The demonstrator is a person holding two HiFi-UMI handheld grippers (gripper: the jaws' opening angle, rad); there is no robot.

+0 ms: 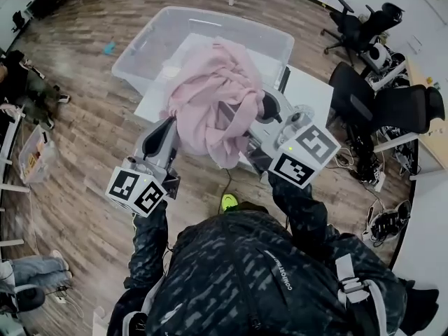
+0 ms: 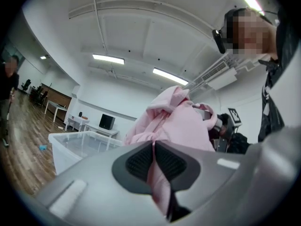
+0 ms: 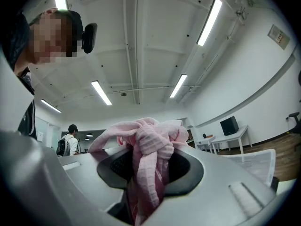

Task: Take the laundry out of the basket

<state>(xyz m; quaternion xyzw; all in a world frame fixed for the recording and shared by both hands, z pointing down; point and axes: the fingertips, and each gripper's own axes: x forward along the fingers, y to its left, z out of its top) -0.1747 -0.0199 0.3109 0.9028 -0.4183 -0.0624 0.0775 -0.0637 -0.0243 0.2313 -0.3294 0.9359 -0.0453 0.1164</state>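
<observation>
Wood-plank flooring (image 1: 77, 117) is seen around a white counter (image 1: 311, 89), on which a clear plastic basket (image 1: 140, 54) is set. At the left, the left tool (image 1: 170, 133) is held about level, and its jaws are pressed together on a thin fold of the pink laundry (image 1: 217, 96) (only a narrow strip of cloth is seen between the dark pads (image 2: 138, 164) in the left gripper view). The laundry is held up in the air, bunched and hanging between the two tools, with the basket behind it. At the right, the right tool (image 1: 264, 110) is clamped on a thick, twisted wad of the same cloth, so its jaws are kept somewhat apart by it. Black office chairs (image 1: 371, 96) are seen at the far right.
</observation>
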